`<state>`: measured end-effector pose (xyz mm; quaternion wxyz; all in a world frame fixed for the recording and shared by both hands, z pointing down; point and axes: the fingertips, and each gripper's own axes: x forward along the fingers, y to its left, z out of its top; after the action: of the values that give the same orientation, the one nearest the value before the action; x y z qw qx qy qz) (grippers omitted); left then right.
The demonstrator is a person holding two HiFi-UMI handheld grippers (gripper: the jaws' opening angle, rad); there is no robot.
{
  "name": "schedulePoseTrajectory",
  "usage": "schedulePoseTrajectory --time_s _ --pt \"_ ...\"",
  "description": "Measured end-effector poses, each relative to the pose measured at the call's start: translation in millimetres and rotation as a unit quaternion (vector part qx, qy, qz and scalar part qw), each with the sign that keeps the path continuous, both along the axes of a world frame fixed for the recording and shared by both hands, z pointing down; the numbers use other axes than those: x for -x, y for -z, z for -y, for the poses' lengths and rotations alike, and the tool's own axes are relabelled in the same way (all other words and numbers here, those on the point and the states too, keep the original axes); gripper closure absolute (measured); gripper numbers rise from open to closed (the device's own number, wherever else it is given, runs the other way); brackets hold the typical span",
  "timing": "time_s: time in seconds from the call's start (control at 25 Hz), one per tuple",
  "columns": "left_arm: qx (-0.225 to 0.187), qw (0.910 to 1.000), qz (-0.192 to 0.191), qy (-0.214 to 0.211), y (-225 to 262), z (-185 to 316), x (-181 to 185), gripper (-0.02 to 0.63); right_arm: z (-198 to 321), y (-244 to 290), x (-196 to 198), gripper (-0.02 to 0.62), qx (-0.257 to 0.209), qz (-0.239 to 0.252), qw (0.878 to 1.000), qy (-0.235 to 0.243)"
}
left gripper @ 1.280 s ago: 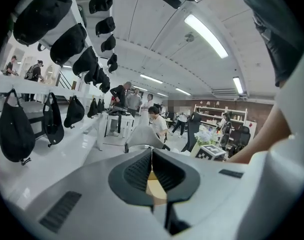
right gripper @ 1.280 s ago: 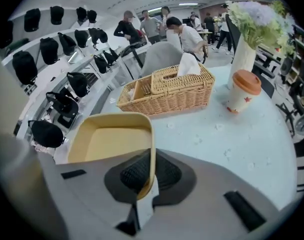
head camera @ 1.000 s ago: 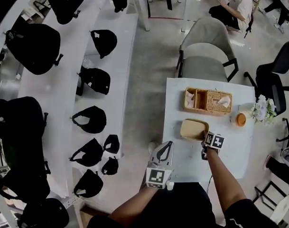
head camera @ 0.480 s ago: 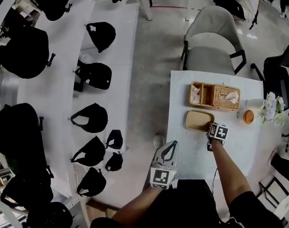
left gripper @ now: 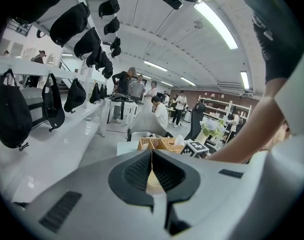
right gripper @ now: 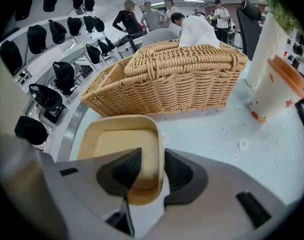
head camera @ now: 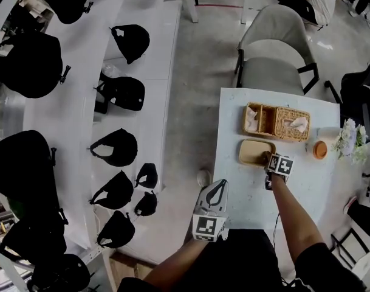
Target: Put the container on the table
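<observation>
The tan, shallow container (head camera: 256,152) rests on the pale table (head camera: 245,193), just in front of the wicker basket (head camera: 276,121). My right gripper (head camera: 268,160) points steeply down at its near right corner. In the right gripper view the container (right gripper: 119,144) has its right rim between the jaws of my right gripper (right gripper: 152,171), which are opening; one pad is inside the rim, the other outside, with gaps showing. My left gripper (head camera: 216,188) hovers off the table's left edge, shut with nothing in it; in its own view the left gripper (left gripper: 152,176) shows only a thin slit.
The wicker basket (right gripper: 166,79) holds tissue. An orange-lidded cup (head camera: 320,149) and a flower vase (head camera: 349,140) stand at the table's right. A grey chair (head camera: 276,47) is behind the table. Black bags (head camera: 115,148) lie on white shelves to the left.
The container and my right gripper have shifted closer to the basket's front. My left gripper has stayed about where it was.
</observation>
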<state>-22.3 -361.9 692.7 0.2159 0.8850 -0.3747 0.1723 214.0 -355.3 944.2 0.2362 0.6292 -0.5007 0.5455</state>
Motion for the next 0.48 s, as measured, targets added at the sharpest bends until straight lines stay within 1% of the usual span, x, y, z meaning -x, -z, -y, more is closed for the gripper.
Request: schedulePoseTrajectory --time_s 0.2,0.36,0.48 --pt "-0.011 0.9999 -0.001 0.003 9 -5 -6 0.595 -7 8 3 0.426 -0.016 0.011 1.000 0.006" --pt "-0.018 0.9998 0.001 0.007 16 -12 -8 0.595 -4 28 4 0.402 -0.058 0.001 0.998 0.039" --pt "-0.015 0.9998 0.000 0.013 21 -22 -8 0.595 -6 48 7 0.400 -0.083 -0.007 0.995 0.062"
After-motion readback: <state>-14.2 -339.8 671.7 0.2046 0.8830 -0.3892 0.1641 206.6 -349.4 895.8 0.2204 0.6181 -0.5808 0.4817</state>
